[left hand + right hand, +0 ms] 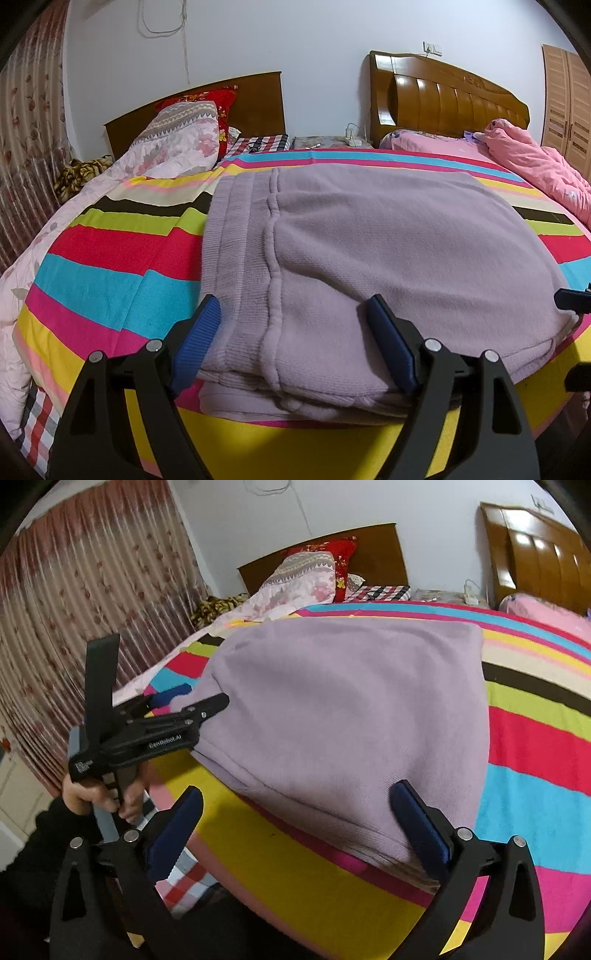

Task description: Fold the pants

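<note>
Your folded pants (369, 251) lie at the bed's near edge; left gripper (291, 332) and right gripper (299, 819) both spread apart, straddling its near corners.

This is a bedroom in a home. Two beds stand side by side against a white wall: a dark wooden headboard (236, 99) at upper left of the frame and a glossy carved headboard (443, 96) at upper right. A striped bedspread (122, 273) covers the near bed, with a floral quilt (177, 144) and red pillow (221, 107) behind. Floral curtains (85, 609) hang at left, and a wooden wardrobe (567, 103) stands at far right.
</note>
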`<state>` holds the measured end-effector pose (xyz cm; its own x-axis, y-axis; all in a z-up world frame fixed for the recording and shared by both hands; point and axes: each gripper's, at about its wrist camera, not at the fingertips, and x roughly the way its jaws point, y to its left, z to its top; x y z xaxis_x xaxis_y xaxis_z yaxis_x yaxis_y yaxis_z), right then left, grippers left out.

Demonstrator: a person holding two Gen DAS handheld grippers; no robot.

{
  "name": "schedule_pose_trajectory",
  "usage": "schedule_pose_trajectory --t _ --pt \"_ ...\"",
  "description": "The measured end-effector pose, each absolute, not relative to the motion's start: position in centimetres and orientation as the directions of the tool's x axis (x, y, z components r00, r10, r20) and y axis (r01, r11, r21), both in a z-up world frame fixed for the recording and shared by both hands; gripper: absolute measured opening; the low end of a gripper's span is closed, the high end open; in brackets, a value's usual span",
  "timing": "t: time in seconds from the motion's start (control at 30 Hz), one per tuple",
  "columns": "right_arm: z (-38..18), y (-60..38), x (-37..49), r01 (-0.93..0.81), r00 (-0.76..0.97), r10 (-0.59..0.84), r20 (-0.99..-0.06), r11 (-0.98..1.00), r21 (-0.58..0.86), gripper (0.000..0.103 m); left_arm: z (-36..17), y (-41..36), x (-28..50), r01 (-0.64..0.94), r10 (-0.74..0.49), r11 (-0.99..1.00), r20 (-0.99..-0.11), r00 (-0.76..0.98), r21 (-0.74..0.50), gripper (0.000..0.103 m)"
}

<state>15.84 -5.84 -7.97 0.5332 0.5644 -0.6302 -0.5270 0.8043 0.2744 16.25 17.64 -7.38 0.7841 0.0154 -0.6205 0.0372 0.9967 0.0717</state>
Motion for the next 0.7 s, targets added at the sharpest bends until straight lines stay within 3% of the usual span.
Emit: schedule_pose_trajectory --t 0.2,0.27,0.37,0.43,0.57,0.7 --pt "-7.5 -4.6 14.4 -0.502 0.565 0.466 -0.681 0.849 0.165 0.099 -6.7 16.9 15.4 -0.005 0.067 0.995 -0.645 0.762 0.097 0.082" --pt "-6.3 -4.7 12.8 -0.475 0.570 0.418 -0.708 0.870 0.132 0.099 -5.9 16.3 13.6 -0.050 0.130 0.989 -0.669 0.732 0.138 0.094" --pt "-5.0 -6.1 9.8 -0.530 0.485 0.539 -0.689 0.808 0.259 0.099 -4.3 16.7 9.8 -0.091 0.118 0.993 -0.676 0.727 0.076 0.101" --pt "-3.5 -7.7 7.4 -0.516 0.539 0.530 -0.654 0.822 0.241 0.099 -2.5 16.7 6.4 -0.119 0.158 0.987 -0.605 0.781 0.104 0.101" --pt "0.3 -10.3 5.0 -0.447 0.691 0.472 -0.547 0.874 0.189 0.099 3.4 14.8 0.0 -0.206 0.278 0.951 -0.345 0.896 0.231 0.101" --pt "4.4 -11.4 2.8 -0.363 0.838 0.387 -0.384 0.922 0.136 0.099 8.8 12.9 -3.0 -0.181 0.223 0.959 -0.186 0.957 0.217 0.102"
